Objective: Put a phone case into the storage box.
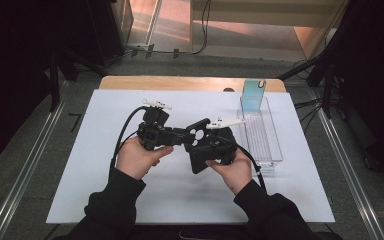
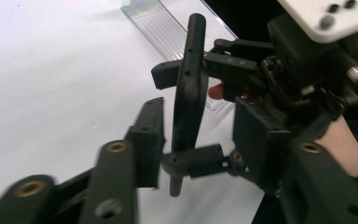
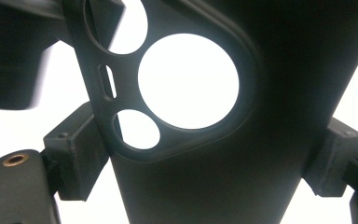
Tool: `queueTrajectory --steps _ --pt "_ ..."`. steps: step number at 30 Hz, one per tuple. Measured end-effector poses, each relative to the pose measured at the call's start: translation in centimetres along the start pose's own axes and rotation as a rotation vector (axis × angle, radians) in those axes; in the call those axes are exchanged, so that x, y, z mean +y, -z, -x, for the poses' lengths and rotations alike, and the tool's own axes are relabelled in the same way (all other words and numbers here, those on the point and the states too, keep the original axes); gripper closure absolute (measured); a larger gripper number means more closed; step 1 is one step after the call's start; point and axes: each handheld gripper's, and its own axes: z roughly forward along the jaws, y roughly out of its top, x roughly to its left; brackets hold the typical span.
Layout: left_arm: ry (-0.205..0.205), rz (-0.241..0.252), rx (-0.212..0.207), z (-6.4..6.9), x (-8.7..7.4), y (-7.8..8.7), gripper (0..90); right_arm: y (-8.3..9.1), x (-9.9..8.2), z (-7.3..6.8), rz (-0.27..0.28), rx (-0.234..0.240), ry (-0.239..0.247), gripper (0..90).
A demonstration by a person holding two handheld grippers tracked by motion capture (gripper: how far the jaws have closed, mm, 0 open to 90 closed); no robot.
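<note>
R gripper [image 1: 206, 131] has the black phone case [image 1: 198, 136] clamped across its width, held above the counter [image 1: 80, 150]. L gripper [image 1: 177, 135] jaws released, pads beside case, not pressing. Handover looks done; clear tray [image 1: 260, 135] farther back probably next, placing left.

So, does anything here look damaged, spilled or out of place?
Nothing stands out. The black phone case is held across its width by the right gripper and looks whole. The left gripper has its jaws apart around the case's edge. The clear tray lies straight on the white table.
</note>
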Motion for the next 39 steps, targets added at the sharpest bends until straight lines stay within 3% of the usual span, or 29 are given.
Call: queueTrajectory --steps 5,9,22,25,39 --pt "-0.040 -0.019 -0.016 -0.4 -0.4 0.3 37.6 0.4 0.0 1.0 0.000 -0.008 0.001 13.2" --pt "-0.093 -0.045 -0.044 -1.2 -0.9 0.2 31.6 0.7 0.1 1.8 -0.011 0.020 -0.014 13.1" --pt "-0.111 -0.080 -0.056 -4.0 -4.6 0.0 31.4 1.8 0.4 3.0 -0.013 0.063 0.008 13.1" --pt "-0.144 -0.086 -0.032 -4.5 -5.7 0.0 31.4 2.0 0.4 3.1 -0.010 0.073 0.011 13.1" --pt "-0.150 -0.071 -0.022 -5.7 -9.5 0.0 31.4 3.3 1.0 3.5 -0.001 0.085 0.006 13.1"
